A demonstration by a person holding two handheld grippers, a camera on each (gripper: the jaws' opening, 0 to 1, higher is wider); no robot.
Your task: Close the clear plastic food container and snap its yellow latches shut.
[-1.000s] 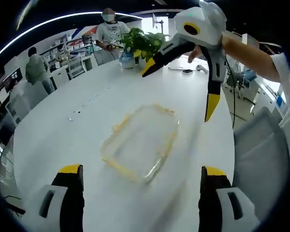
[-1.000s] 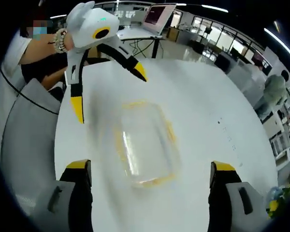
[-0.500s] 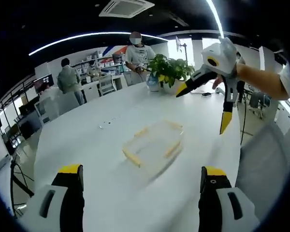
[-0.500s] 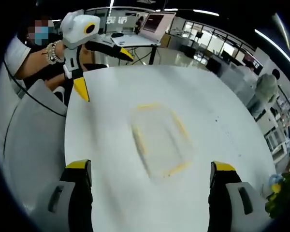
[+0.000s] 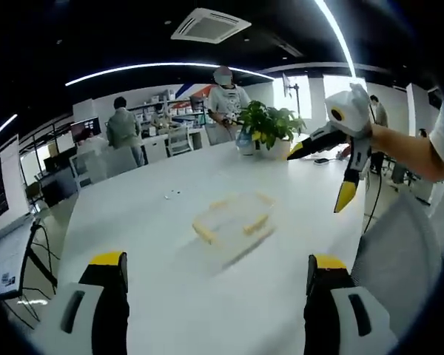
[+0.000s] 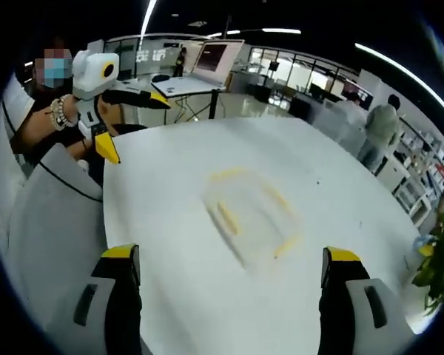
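Clear rectangular plastic food container (image 5: pixel 233 222) with yellow latches on plain white desk (image 5: pixel 133 222), both white-bodied hand-held grippers, left (image 5: pixel 216 268) and right (image 6: pixel 231 255), with black jaws tipped yellow, green leafy potted plant (image 5: pixel 266 124) beyond.

Room is bright. Long ceiling light strips (image 5: pixel 339 37) glow white overhead & curve w/ the fisheye bend. Windows (image 5: pixel 305 85) behind the plant (image 5: pixel 268 122) look washed out. White desk (image 5: pixel 133 222) shines, almost no shadows on it. The clear container (image 5: pixel 233 220) is smeared by motion blur in both views; its yellow latches (image 6: pixel 228 218) look like soft streaks. Things far from the container bend toward the edges.
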